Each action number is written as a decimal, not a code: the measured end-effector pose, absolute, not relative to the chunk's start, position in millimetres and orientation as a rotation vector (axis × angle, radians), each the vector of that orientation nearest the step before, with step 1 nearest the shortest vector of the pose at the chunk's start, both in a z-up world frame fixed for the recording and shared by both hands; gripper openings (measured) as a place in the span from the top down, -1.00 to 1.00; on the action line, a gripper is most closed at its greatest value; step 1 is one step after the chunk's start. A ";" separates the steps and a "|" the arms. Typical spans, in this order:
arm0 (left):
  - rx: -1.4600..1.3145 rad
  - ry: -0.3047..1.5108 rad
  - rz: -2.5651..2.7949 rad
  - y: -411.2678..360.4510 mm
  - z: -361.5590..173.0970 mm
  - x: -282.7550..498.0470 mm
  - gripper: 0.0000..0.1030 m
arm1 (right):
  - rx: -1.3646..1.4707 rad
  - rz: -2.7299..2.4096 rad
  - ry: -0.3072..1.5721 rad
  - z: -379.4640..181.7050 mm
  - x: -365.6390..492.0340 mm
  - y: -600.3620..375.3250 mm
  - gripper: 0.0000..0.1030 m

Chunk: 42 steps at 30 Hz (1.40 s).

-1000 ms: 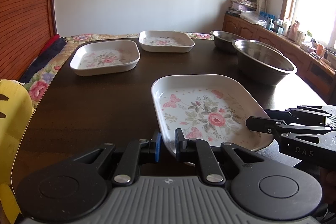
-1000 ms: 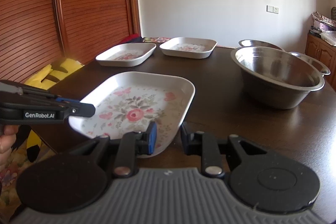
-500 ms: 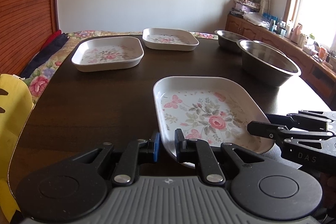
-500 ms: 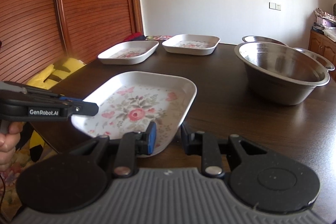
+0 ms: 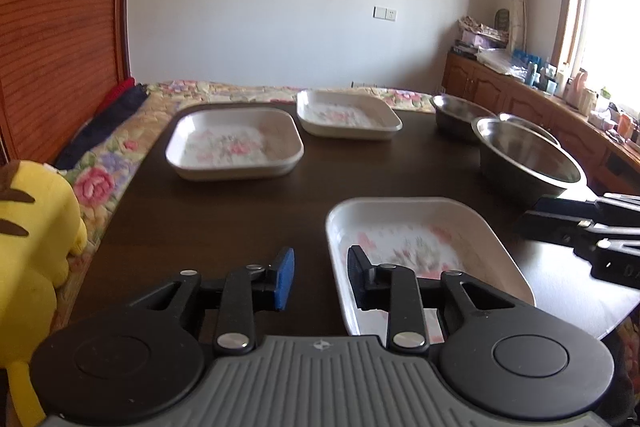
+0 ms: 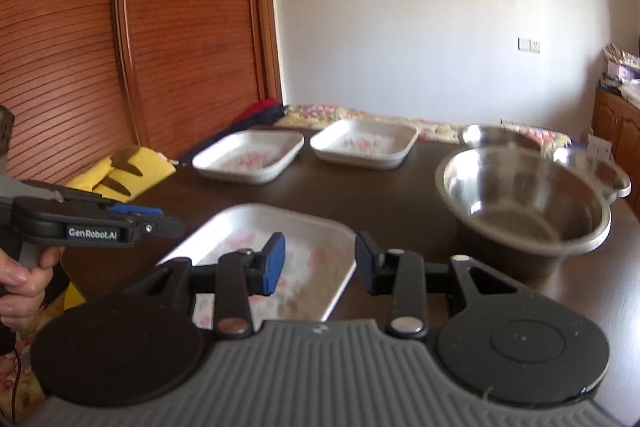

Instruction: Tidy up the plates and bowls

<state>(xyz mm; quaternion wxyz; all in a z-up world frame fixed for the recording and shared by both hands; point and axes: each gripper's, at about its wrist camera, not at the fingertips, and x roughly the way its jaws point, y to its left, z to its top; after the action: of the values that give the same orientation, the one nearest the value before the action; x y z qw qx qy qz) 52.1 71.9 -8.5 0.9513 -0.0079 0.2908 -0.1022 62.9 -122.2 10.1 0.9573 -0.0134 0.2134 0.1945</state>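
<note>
Resting on the dark bench [image 5: 240,211] at its near edge, the floral plate [image 5: 420,239] is straddled by neither tool: left tongs [image 5: 320,273] and right tongs [image 6: 320,261] are spread wide, gripping nothing, near its rim.

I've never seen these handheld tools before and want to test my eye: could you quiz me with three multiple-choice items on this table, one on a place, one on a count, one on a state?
1. Where does the yellow plush toy lie?
A. beside the table's left edge
B. inside a steel bowl
C. on a floral plate

2. How many white floral plates are on the dark table?
A. one
B. three
C. five

3. How is the left tool set?
A. shut on a bowl
B. shut on nothing
C. open, holding nothing

Answers:
1 A, it rests on the floral cushion off the table.
2 B, the nearest plate and two farther back.
3 C, its fingers stand apart.
</note>
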 end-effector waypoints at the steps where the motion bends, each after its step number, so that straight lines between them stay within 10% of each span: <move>1: -0.014 0.587 -0.204 73.6 -6.4 55.2 0.38 | -0.035 0.399 0.427 13.2 66.3 -121.2 0.22; 42: 0.099 0.580 -0.181 160.5 14.1 200.5 0.38 | -0.177 0.549 0.593 26.3 212.3 -14.4 0.22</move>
<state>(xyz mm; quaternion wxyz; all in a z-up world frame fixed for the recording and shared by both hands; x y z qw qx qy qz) 200.5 160.5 14.1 0.9531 0.0488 0.2853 -0.0889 212.3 -14.4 26.3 0.9156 -0.0859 0.2883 0.2667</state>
